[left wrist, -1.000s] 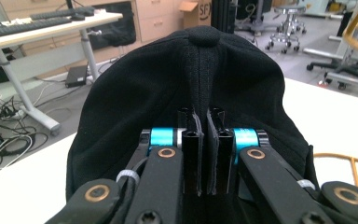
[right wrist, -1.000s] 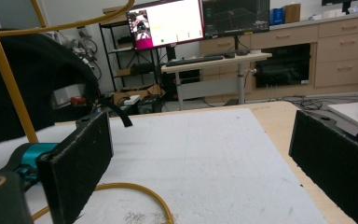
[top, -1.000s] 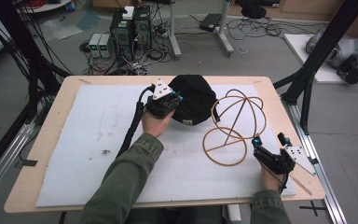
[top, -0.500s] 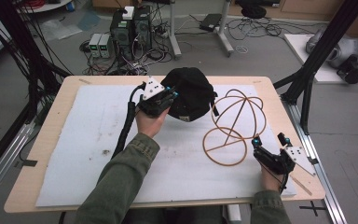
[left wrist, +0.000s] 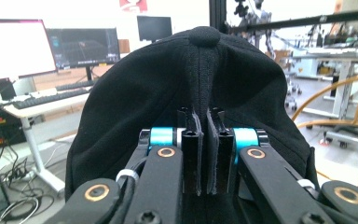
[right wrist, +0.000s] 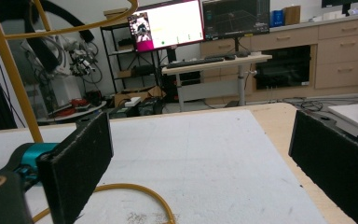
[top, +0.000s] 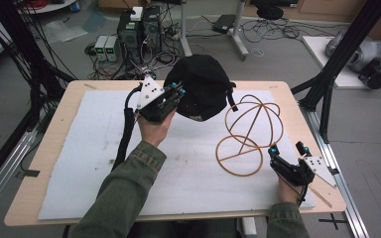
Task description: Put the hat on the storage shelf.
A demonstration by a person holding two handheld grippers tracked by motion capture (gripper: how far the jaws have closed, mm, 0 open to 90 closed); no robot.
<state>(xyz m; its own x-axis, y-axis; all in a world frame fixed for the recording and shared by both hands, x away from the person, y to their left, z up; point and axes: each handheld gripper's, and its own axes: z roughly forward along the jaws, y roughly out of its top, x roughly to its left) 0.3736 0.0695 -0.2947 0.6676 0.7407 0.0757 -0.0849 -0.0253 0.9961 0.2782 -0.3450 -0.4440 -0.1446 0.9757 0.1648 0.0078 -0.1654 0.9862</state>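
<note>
My left gripper (top: 179, 89) is shut on the rim of a black cap (top: 201, 87), and it holds the cap up off the table at the far middle. In the left gripper view the two jaws are pressed together on the cap (left wrist: 158, 88), which rises above them. A gold wire hat stand (top: 250, 129) with a round base ring stands on the white mat, right of the cap. My right gripper (top: 288, 148) rests open near the table's right front, just right of the stand's base ring (right wrist: 135, 193). Nothing is between its pads (right wrist: 77, 158).
A white foam mat (top: 79, 148) covers most of the wooden table (top: 64, 106). Black frame posts stand at the table's left and right. Computers, cables and desk legs are on the floor beyond the far edge.
The left gripper has lifted the black cap higher and carried it a little toward the far edge. The right gripper has stayed where it was, open.
</note>
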